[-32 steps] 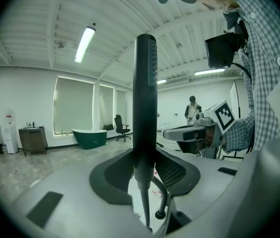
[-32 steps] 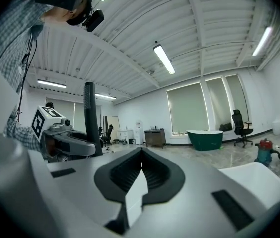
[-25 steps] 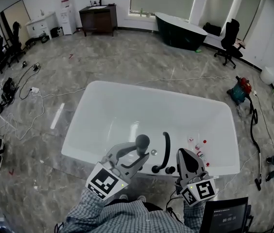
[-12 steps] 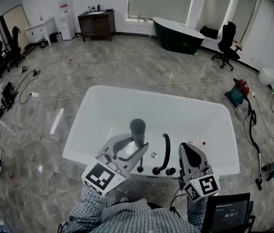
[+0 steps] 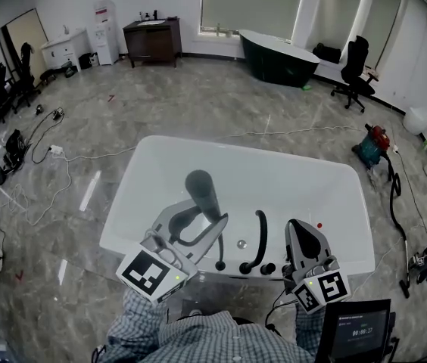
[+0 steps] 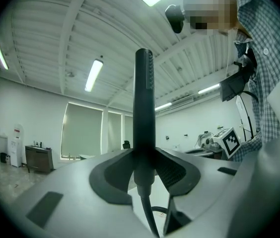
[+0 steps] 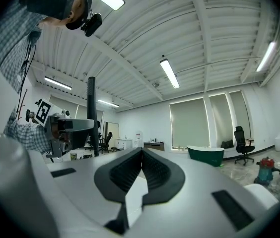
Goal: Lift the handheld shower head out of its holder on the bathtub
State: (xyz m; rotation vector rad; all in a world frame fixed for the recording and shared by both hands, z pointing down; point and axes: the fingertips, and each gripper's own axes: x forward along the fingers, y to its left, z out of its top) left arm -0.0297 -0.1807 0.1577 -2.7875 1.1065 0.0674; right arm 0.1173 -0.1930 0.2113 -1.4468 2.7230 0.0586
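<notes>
The dark wand-shaped shower head (image 5: 201,192) is up above the white bathtub (image 5: 160,165), tilted away from me, with my left gripper (image 5: 212,229) shut on its handle. Its socket (image 5: 219,264) on the near rim stands bare. In the left gripper view the shower head (image 6: 144,113) stands upright between the jaws of the left gripper (image 6: 145,168), and its hose (image 6: 148,213) hangs below. My right gripper (image 5: 308,240) hovers over the rim at the right, shut and empty. In the right gripper view the pads of the right gripper (image 7: 141,170) meet, and the shower head (image 7: 91,115) shows at the left.
A curved black faucet spout (image 5: 259,237) and two black knobs (image 5: 257,268) sit on the near rim between the grippers. A small red item (image 5: 319,224) lies on the rim. A screen (image 5: 353,332) is at my lower right. Cables (image 5: 54,153), a vacuum (image 5: 374,138) and a dark tub (image 5: 278,49) stand around.
My left gripper has risen with the shower head, drawing it up out of its socket and tipping it away. The right gripper has barely moved.
</notes>
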